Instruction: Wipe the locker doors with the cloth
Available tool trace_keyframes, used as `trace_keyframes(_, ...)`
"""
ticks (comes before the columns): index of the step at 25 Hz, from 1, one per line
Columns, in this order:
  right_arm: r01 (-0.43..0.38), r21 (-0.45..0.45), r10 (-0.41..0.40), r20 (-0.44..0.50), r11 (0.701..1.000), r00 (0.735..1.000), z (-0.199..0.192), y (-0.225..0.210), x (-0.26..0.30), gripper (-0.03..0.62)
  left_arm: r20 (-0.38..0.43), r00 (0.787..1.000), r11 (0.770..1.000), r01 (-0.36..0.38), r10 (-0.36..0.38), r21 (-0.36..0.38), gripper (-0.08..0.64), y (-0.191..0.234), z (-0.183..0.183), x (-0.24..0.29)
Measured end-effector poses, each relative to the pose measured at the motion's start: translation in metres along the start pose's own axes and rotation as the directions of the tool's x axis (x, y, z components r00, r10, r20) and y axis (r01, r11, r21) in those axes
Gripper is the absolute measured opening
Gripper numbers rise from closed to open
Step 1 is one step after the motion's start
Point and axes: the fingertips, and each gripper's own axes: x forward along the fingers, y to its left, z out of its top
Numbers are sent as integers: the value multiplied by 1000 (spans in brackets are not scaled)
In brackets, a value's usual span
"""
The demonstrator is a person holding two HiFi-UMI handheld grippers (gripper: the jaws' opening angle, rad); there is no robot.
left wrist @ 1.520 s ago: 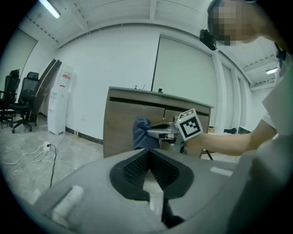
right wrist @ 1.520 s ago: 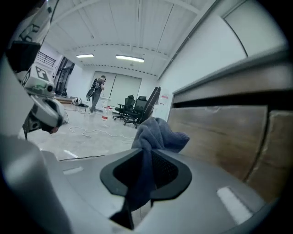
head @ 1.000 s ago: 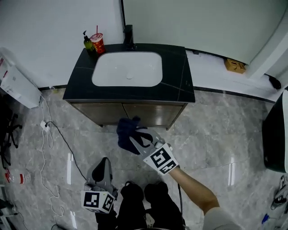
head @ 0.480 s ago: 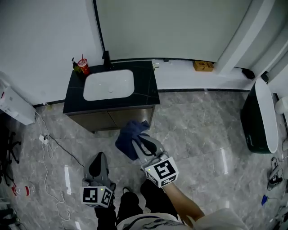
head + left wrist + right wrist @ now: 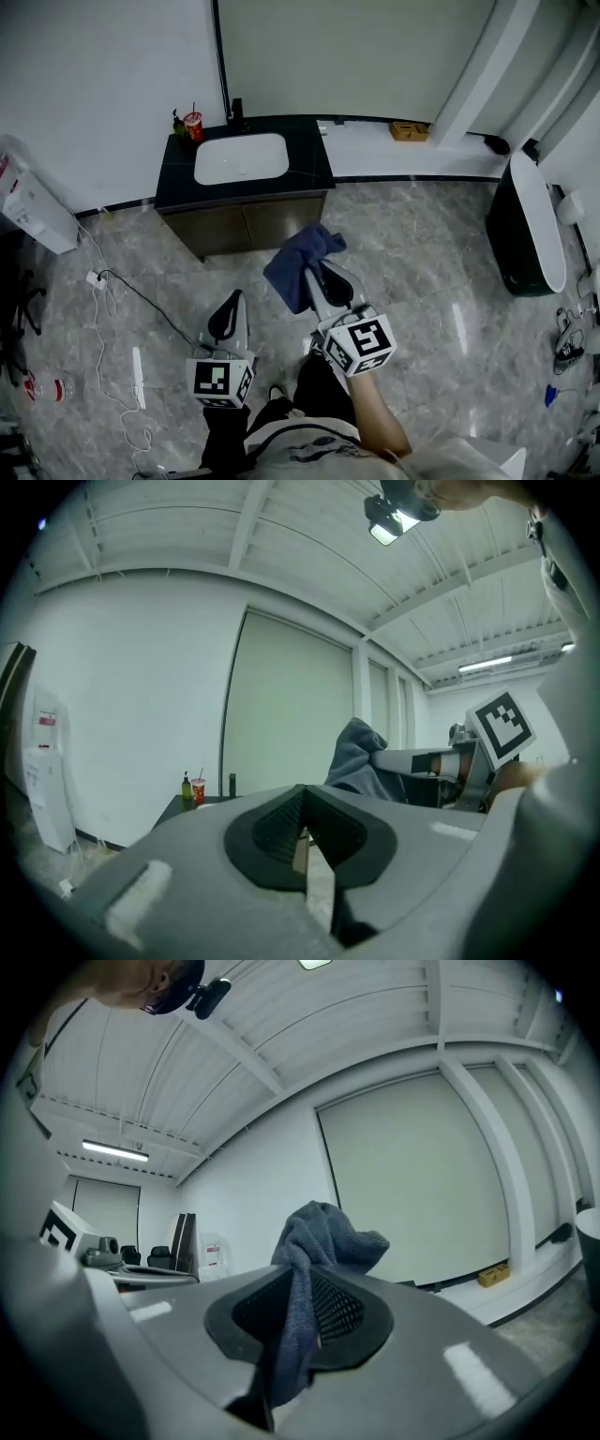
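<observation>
Sink cabinet (image 5: 246, 202) now sits farther off than a second ago, and both grippers have shifted right. Right gripper (image 5: 323, 281) has its jaws clamped on the blue cloth (image 5: 298, 267), which bunches up above them, over the grey floor (image 5: 422, 253) and apart from the cabinet. Left gripper (image 5: 234, 309) is lower, jaws pressed together, nothing between.

Grey marble floor (image 5: 422, 253); white walls (image 5: 94, 84); black vanity (image 5: 307, 167), white sink (image 5: 241, 157); ribbed ceiling (image 5: 187, 1063), strip light (image 5: 114, 1151).
</observation>
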Motion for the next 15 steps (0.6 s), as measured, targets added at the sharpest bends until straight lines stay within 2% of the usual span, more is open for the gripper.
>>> trace_keyframes(5,34,-14,-35,-7,999,999,7,25,-29,61,14,1000,1000,0,0,-28,0,2,4,-44)
trace_keyframes(8,31,-24,-31,-8,999,999,10,31,-40,60,20,999,999,-29,29,-32,0,5,5,-62)
trace_keyframes(15,15,2,-15,-3,1000,1000,16,30,-62,54,28,997,997,-69,70,-15,0,-1,12,-77)
